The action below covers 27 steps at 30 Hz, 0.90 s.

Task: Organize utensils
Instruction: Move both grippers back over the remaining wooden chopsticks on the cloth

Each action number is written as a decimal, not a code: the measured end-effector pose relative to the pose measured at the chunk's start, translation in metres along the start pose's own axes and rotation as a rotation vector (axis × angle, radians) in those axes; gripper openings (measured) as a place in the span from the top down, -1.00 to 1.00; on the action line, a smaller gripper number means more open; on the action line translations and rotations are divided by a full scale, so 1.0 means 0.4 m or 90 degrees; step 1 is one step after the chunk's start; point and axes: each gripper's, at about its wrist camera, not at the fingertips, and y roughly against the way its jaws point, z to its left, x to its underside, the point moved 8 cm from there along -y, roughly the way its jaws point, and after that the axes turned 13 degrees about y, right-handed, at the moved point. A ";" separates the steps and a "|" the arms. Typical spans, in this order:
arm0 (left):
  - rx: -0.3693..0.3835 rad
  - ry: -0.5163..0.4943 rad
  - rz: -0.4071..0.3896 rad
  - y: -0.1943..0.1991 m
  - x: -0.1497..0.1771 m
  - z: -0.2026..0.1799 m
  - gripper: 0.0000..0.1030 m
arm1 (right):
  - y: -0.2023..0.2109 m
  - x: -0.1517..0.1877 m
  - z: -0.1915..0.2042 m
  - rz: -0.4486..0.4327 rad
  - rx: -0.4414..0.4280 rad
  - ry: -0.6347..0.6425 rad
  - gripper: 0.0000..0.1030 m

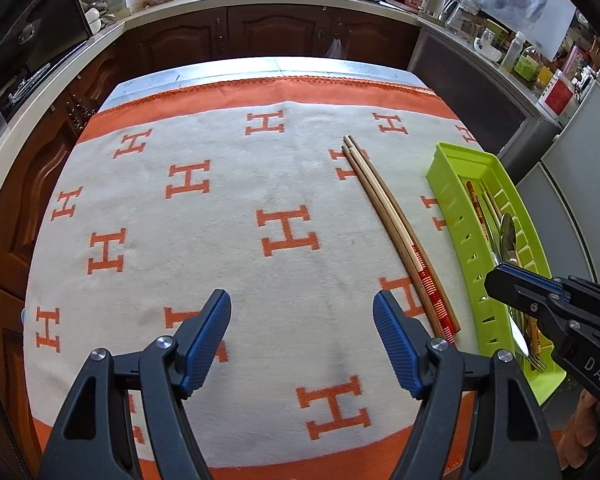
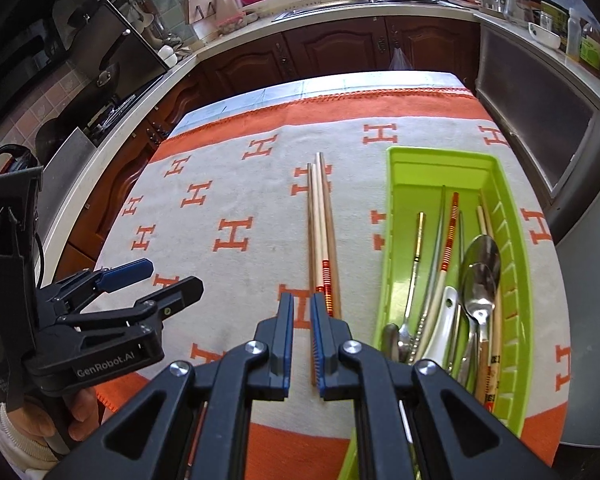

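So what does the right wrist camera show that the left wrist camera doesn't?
Only the right wrist view looks down into the green tray, showing the spoons and a gold-tipped utensil, and it catches the hand holding the left gripper. Only the left wrist view sees the right gripper from the side, above the tray. Both share the two chopsticks on the H-patterned cloth.

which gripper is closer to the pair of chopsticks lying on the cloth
Right. The right gripper, jaws shut, hovers just above the chopsticks at their striped end; the left gripper, jaws open, sits off to their left over bare cloth.
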 end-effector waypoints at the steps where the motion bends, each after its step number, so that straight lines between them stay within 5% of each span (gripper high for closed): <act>1: 0.000 0.001 0.000 -0.001 -0.001 0.003 -0.40 | -0.004 -0.003 0.002 0.003 -0.001 0.001 0.83; 27: -0.018 0.015 0.001 -0.045 -0.009 0.046 -0.49 | -0.111 -0.014 -0.013 0.058 0.007 -0.011 0.83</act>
